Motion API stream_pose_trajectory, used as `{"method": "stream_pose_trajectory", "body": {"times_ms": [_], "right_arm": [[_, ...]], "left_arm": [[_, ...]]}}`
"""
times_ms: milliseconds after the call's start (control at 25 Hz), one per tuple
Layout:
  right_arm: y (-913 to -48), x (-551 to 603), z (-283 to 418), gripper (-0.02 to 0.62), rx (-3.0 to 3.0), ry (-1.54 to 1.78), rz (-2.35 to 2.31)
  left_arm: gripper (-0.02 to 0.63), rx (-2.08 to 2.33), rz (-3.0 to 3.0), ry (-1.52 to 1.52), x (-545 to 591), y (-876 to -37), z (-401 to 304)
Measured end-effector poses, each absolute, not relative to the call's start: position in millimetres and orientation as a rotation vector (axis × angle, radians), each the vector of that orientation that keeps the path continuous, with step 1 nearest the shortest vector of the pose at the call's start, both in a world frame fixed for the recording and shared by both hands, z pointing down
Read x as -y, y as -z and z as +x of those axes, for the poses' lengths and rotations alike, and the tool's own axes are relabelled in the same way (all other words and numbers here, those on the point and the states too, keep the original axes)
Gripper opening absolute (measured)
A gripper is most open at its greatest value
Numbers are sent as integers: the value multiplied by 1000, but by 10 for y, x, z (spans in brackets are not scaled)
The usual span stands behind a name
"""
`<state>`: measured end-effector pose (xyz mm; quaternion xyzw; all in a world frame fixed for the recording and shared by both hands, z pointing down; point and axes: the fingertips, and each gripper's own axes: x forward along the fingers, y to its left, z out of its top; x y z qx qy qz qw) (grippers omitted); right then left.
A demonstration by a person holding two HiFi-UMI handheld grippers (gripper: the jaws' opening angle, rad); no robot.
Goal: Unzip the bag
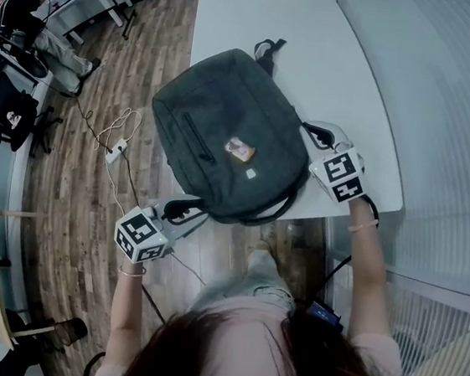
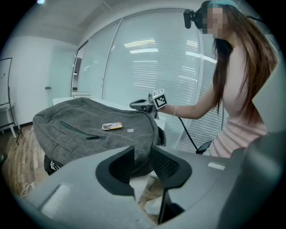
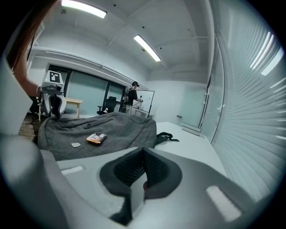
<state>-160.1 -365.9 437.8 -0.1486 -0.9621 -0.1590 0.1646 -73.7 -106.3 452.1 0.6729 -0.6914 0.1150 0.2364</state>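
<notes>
**Operator:** Status of the left gripper [image 1: 184, 212]?

**Technician:** It sits at the near left corner of the bag [image 1: 224, 131]. In its own view the jaws stand wide apart with nothing between them. The bag fabric lies just beyond the tips and is not gripped.

**Operator:** Location and condition of the bag?

**Technician:** It lies flat on the white table [image 1: 351, 61], front panel up. Its near edge hangs over the table edge and its strap [image 1: 269, 50] is at the far end. The front pocket zip [image 1: 197, 136] reads as closed, with its pull at the end of the track. An orange label [image 1: 239, 149] sits beside it. The main zip runs round the edge, and its state is probably closed, but no view resolves it.

**Operator:** Right gripper [image 1: 318, 135]?

**Technician:** It is at the bag's right edge. The jaws are pressed together and hold nothing.

**Operator:** Progress?

**Technician:** As judged, no opening is visible. A zip pull has to be found and gripped, and the bag braced. The full unzip is not yet done.
</notes>
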Motion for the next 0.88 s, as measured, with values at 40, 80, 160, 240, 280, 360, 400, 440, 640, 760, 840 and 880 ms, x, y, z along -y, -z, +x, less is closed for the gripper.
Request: {"method": "stream_pose_trajectory", "body": {"times_ms": [40,80,160,240,280,360,400,440,640,760,840,880], "right_arm": [[-4340,3619,-1578,3,2755,459,-417],[-4310,3578,-1557,4,2765,460,-413],[-4267,3490,-1504,3,2778,434,-415],[-4219,3406,-1427,3,2789,383,-417],[-4191,3373,-1382,4,2798,365,-411],[-4125,3318,-1297,5,2822,362,-379],[-4089,3289,-1262,5,2835,371,-362],[-4056,3256,-1230,5,2848,377,-348],[-3936,3034,-1062,5,2871,362,-315],[-3873,2890,-974,5,2883,361,-304],[-3827,2801,-928,3,2893,365,-298],[-3801,2760,-905,3,2899,364,-294]], "left_arm": [[120,1920,1839,-303,1046,-4498,-752],[120,1941,1834,-293,1030,-4479,-765],[114,1975,1822,-281,999,-4447,-781],[109,2008,1806,-268,967,-4415,-785],[106,2028,1798,-260,955,-4398,-782],[106,2069,1783,-243,938,-4366,-772],[106,2086,1777,-234,931,-4350,-764],[106,2101,1773,-226,924,-4332,-754],[101,2171,1757,-199,889,-4217,-696],[90,2232,1731,-172,854,-4132,-687],[87,2272,1709,-162,827,-4074,-689],[83,2292,1698,-155,814,-4043,-687]]}}
